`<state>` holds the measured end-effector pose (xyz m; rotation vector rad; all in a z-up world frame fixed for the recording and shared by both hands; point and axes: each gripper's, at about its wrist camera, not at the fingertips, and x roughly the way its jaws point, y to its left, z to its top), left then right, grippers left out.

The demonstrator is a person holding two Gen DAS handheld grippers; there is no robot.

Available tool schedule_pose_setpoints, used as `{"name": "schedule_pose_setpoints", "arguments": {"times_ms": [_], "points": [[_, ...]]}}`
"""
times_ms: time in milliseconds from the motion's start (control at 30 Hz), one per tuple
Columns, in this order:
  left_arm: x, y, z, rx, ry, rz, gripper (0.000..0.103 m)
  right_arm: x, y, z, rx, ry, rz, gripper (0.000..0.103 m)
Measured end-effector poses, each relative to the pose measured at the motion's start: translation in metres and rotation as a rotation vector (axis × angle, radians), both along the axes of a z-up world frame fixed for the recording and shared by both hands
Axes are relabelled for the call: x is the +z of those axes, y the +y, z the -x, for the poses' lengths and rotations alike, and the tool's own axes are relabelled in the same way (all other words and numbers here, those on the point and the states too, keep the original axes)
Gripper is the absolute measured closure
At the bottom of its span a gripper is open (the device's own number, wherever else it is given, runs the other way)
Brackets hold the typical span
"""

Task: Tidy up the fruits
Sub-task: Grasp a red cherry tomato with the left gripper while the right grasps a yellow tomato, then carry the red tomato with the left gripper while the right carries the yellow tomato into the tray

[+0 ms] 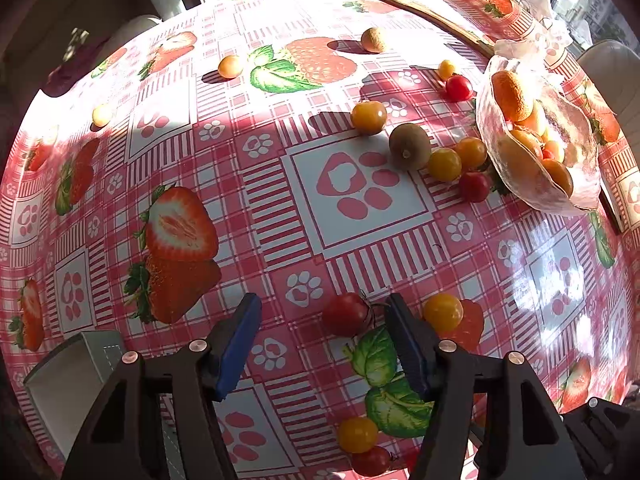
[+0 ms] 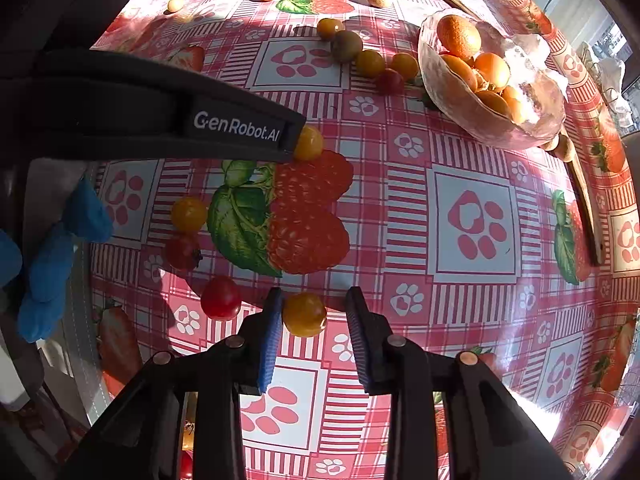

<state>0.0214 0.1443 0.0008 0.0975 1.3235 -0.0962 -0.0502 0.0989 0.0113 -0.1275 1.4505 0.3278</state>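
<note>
A clear glass bowl (image 1: 520,184) holding several orange fruits stands at the right; it also shows in the right wrist view (image 2: 460,100). Cherry tomatoes and a kiwi (image 1: 409,146) lie scattered on the strawberry tablecloth. My left gripper (image 1: 322,320) is open low over the table, with a red tomato (image 1: 346,314) between its fingers near the right one. A yellow tomato (image 1: 443,313) lies just outside that finger. My right gripper (image 2: 314,312) is open around a yellow tomato (image 2: 304,314), which touches the left finger. A red tomato (image 2: 220,298) lies to its left.
The left gripper's black body (image 2: 160,108) crosses the right wrist view, with a blue-gloved hand (image 2: 52,256) at the left edge. A wooden board (image 1: 432,12) lies at the back right. More tomatoes (image 1: 444,164) cluster beside the bowl. A white box (image 1: 68,380) sits at the near left.
</note>
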Motion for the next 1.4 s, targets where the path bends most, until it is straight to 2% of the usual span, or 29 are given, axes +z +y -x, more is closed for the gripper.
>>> {"name": "schedule_pose_setpoints", "arguments": {"times_ms": [33,100,167,433,733,967,1233,1400], "points": [[0.001,0.000,0.000,-0.005,-0.005,-0.002,0.050,0.001,-0.002,-0.002,-0.006,0.004,-0.011,0.080],[0.003,-0.005,0.002,-0.028,-0.012,0.005,0.072,0.004,-0.008,-0.005,-0.020,0.014,-0.033,0.080],[0.005,-0.010,0.004,-0.048,-0.011,0.005,0.079,0.005,-0.014,-0.007,-0.040,0.026,-0.054,0.080],[0.019,0.006,0.022,0.012,0.006,0.101,0.079,0.012,-0.036,-0.007,-0.108,0.063,-0.106,0.080],[0.043,0.027,0.066,0.043,-0.018,0.145,0.079,0.024,-0.050,0.014,-0.144,0.083,-0.133,0.080],[0.058,0.057,0.102,0.082,-0.034,0.150,0.079,0.038,-0.052,0.031,-0.134,0.083,-0.131,0.080],[0.067,0.098,0.137,0.167,-0.045,0.149,0.079,0.051,-0.021,0.041,-0.097,0.086,-0.150,0.080],[0.066,0.133,0.158,0.236,-0.046,0.138,0.079,0.059,0.015,0.046,-0.045,0.088,-0.163,0.080]]}}
